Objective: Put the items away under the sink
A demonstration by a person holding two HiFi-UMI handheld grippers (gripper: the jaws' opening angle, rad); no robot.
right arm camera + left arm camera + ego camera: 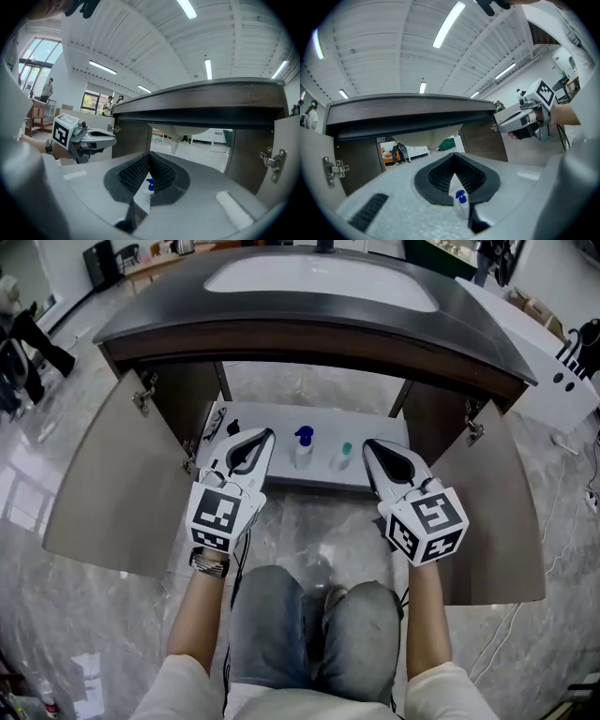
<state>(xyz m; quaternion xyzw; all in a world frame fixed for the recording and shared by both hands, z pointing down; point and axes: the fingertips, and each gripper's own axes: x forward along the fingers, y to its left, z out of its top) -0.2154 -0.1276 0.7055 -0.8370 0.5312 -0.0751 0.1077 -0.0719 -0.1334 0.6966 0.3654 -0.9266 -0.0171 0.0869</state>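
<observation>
Since the clear blue-topped spray bottle [303, 448] and small teal-capped bottle [343, 456] already stand on the white cabinet floor [375, 423] under the sink [319, 282], nothing needs holding. The left gripper [265, 435] and right gripper [367, 444] flank them, jaws together, empty.

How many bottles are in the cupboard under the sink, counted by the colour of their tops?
Blue-topped bottle: 1
Green-topped bottle: 1
Total: 2 bottles

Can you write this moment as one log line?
left tool shut, empty | right tool shut, empty | blue-capped bottle, teal-capped bottle standing in open cabinet
</observation>
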